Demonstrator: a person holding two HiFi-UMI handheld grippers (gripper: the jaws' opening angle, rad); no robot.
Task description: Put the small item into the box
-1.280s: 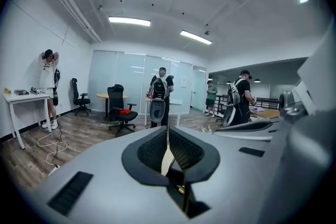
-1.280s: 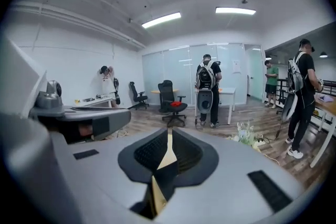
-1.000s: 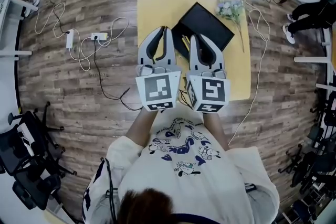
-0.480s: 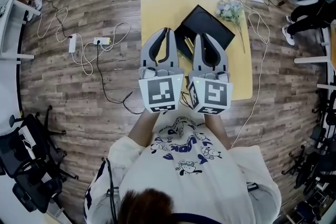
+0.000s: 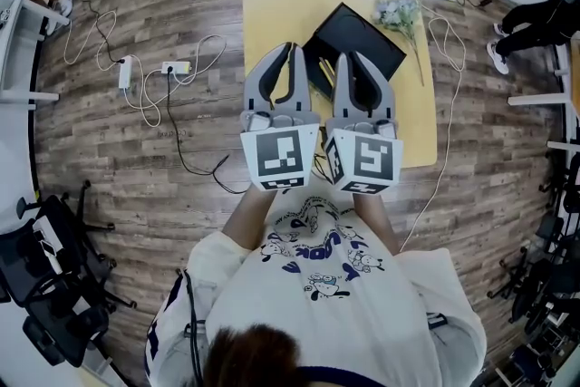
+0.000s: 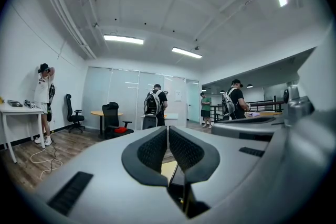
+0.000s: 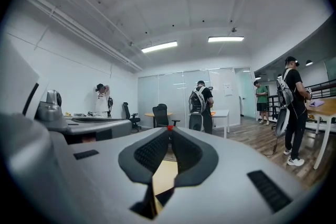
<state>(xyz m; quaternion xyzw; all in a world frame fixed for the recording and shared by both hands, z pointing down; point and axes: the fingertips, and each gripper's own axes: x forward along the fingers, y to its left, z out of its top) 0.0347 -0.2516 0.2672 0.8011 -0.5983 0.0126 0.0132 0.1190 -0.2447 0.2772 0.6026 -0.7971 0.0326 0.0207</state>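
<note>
1. box (image 5: 367, 41) lies black and flat on the yellow table (image 5: 263, 23); thin yellow pieces (image 5: 321, 73) at its near edge, perhaps the small item; inside or beside, cannot tell.
2. judgement: fits item waiting or already boxed; clear my sightline between the grippers before committing.
3. left gripper (image 5: 291, 50) and right gripper (image 5: 350, 57): jaws together, empty, side by side above the table, touching nothing.

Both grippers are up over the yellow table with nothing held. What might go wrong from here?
1. The left gripper and right gripper both have jaws together, empty; descending without opening would likely shove the yellowish small item instead of gripping it.
2. The flowers lie beside the far right edge of the black box; a wide reach might sweep them off the table.
</note>
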